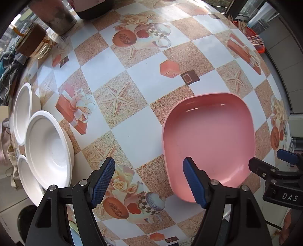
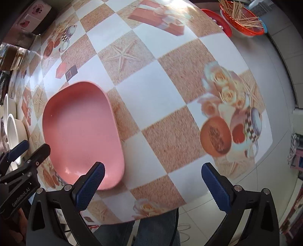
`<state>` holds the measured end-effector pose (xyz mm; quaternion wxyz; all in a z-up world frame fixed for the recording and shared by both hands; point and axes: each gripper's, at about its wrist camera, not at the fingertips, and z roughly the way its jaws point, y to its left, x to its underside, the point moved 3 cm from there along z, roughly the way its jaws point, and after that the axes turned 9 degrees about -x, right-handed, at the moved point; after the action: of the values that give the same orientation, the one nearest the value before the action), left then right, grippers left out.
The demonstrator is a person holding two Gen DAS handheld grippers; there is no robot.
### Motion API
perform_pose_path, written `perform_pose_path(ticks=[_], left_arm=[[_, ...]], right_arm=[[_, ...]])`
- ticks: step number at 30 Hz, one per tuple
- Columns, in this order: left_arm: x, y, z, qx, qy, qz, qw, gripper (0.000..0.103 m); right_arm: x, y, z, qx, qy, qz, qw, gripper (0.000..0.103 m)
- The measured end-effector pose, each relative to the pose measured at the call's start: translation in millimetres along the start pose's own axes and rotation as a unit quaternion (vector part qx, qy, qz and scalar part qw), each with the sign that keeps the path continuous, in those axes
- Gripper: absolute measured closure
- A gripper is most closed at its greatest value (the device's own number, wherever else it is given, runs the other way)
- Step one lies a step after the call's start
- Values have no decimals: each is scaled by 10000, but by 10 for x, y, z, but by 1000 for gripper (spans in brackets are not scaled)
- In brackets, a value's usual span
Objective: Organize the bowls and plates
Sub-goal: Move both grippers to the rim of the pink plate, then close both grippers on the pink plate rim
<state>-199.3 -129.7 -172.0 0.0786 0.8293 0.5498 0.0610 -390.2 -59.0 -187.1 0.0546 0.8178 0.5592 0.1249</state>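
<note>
A pink rounded-square plate (image 1: 210,138) lies on the checkered table near its front edge; it also shows in the right wrist view (image 2: 79,130). Three white bowls (image 1: 47,149) sit in a cluster at the table's left edge, also seen small in the right wrist view (image 2: 14,130). My left gripper (image 1: 149,181) is open and empty above the table, its right finger over the plate's near-left rim. My right gripper (image 2: 153,183) is open and empty, its left finger over the plate's near-right corner. The right gripper also shows in the left wrist view (image 1: 280,170).
A red basket of wooden sticks (image 2: 244,20) stands at the far right corner beside a red lid (image 2: 217,20). Jars (image 1: 36,42) and a dark canister (image 1: 56,15) stand at the far left. The table's front edge (image 2: 157,213) is close, with a person's legs below.
</note>
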Motion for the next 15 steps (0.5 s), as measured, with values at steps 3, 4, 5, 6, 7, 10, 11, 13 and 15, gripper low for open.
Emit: perform_pose_path(ticks=[3, 4, 5, 6, 7, 10, 11, 13, 15], left_arm=[[-7, -19, 161, -66, 151, -132, 9998, 25], [-7, -33, 203, -107, 184, -137, 9997, 25], [-18, -51, 240, -140, 204, -133, 9996, 25], [-26, -67, 266, -163, 204, -136, 9996, 25], [-39, -81, 279, -129, 183, -156, 9996, 25], [-101, -139, 277, -72, 69, -190, 9998, 25], [-125, -159, 272, -66, 47, -184, 9998, 25], [-185, -188, 273, -45, 41, -188, 9998, 25], [-239, -207, 285, -19, 58, -199, 9998, 25]], right_arm=[[-117, 77, 120, 157, -18, -286, 9995, 0], [-144, 85, 165, 210, -10, -367, 9991, 0], [-164, 93, 210, 238, 15, -424, 9988, 0], [-185, 84, 252, 268, 60, -471, 9985, 0], [-203, 73, 281, 309, 103, -517, 9981, 0], [-271, 160, 319, 387, 40, -739, 9965, 0], [-297, 169, 310, 417, 30, -831, 9957, 0], [-306, 190, 320, 414, 37, -908, 9950, 0], [-274, 217, 353, 348, 67, -868, 9956, 0]])
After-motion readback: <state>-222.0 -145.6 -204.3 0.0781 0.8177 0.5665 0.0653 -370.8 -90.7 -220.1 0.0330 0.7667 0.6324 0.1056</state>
